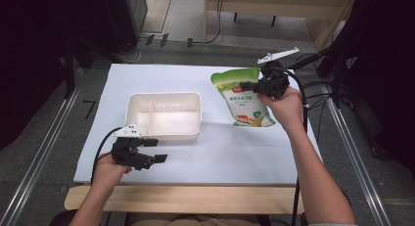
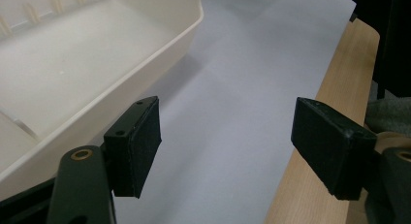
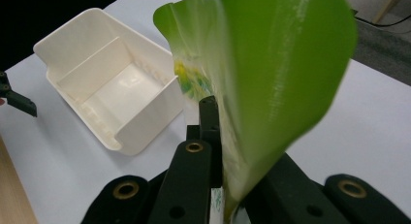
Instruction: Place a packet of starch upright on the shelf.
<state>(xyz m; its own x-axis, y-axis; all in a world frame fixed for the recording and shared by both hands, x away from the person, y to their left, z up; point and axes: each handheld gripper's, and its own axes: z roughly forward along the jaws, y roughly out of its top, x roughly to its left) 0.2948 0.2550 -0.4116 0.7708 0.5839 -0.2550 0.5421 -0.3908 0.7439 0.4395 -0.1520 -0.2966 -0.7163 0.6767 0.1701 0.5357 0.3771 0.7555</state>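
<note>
1. We work on a white sheet (image 1: 215,157) spread over the table, likely to set things off clearly.
2. The cream bin (image 1: 164,116) sits mid-sheet with a divider inside, open and ready to receive the bag.
3. The green bag (image 1: 242,96) hangs above the sheet, right of the bin, pinched at its edge by our right gripper (image 1: 259,86), jaws closed tight on it. Its print is blurred close up.
4. Our left gripper (image 1: 159,150) waits wide open just beside the bin's near wall, perhaps to steady it.
</note>
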